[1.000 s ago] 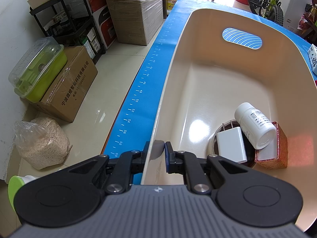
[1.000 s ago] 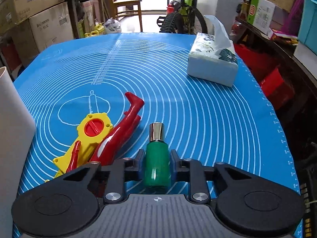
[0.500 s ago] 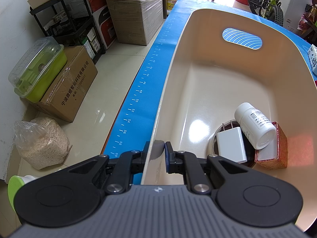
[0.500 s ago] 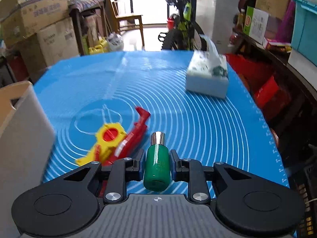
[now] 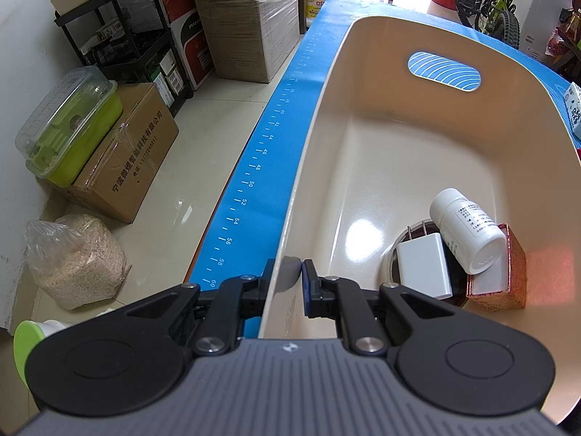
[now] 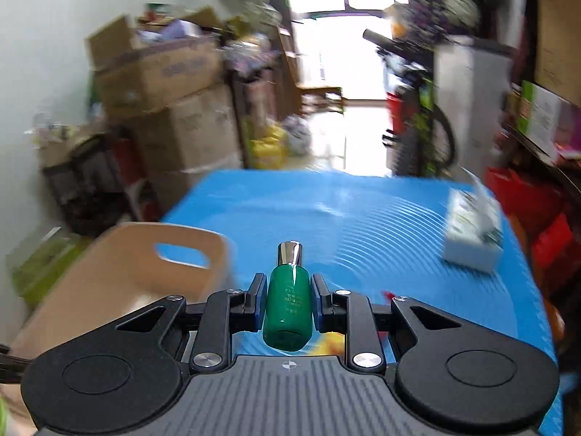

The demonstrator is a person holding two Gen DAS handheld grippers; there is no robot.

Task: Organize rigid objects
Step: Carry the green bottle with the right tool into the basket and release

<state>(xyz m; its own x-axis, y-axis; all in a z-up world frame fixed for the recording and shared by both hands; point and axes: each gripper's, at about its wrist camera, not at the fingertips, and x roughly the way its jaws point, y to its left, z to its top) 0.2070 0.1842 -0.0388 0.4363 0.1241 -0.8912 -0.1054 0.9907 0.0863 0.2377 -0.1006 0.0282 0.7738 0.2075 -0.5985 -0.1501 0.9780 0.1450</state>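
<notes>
Right gripper (image 6: 287, 303) clamps green bottle (image 6: 287, 309); left gripper (image 5: 287, 283) pinches bin (image 5: 326, 109) rim. Risk: bottle slips mid-swing, missing the bin.

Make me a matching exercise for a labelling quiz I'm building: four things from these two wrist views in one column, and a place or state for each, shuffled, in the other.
Things:
1. green bottle
2. white pill bottle
3. tissue pack
4. tub rim

Places or states:
A. lying on its side inside the beige tub
B. clamped by the left gripper
C. held between the fingers of the right gripper
D. resting on the blue mat, outside the tub

Pairs: 1-C, 2-A, 3-D, 4-B
</notes>
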